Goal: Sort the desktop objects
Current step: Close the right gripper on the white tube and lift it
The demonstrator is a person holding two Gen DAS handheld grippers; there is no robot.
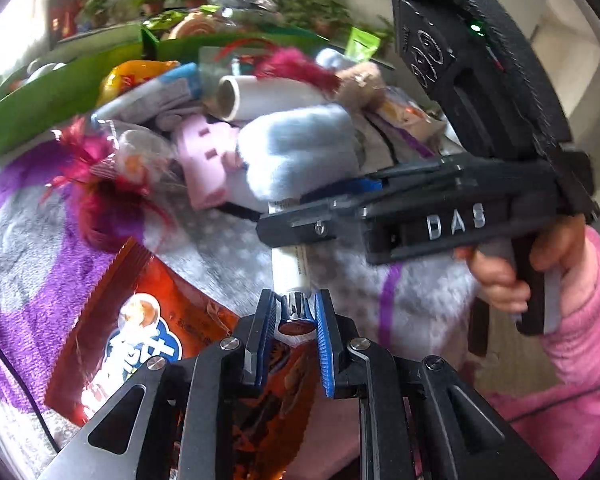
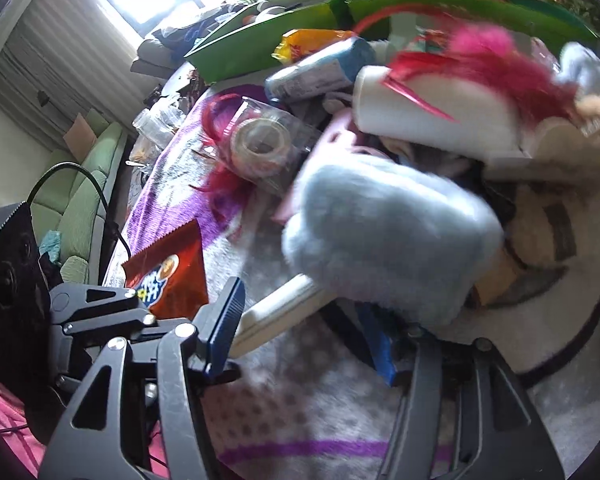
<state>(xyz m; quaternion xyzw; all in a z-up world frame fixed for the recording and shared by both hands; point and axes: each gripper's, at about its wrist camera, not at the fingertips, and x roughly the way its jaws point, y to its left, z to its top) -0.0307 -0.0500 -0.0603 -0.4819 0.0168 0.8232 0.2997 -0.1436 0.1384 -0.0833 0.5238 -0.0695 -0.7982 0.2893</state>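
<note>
My left gripper point(image 1: 296, 314) is shut on the silver cap end of a white tube point(image 1: 290, 270) that points away from me. My right gripper point(image 2: 304, 328) is open, its blue pads either side of the same white tube point(image 2: 276, 314), under a fluffy light blue cloth point(image 2: 384, 240). In the left wrist view the right gripper point(image 1: 296, 216) crosses the tube from the right, and the light blue cloth point(image 1: 300, 152) lies just behind it. An orange snack packet point(image 1: 140, 332) lies under my left gripper; it also shows in the right wrist view point(image 2: 172, 276).
A grey and purple blanket point(image 1: 32, 264) covers the surface. Behind lie a pile of items: a white roll point(image 1: 244, 96), pink feathers point(image 1: 296, 68), a pink item point(image 1: 208, 156), a tape roll point(image 2: 260, 144), a blue pack point(image 2: 324, 68) and green boxes point(image 1: 56, 96).
</note>
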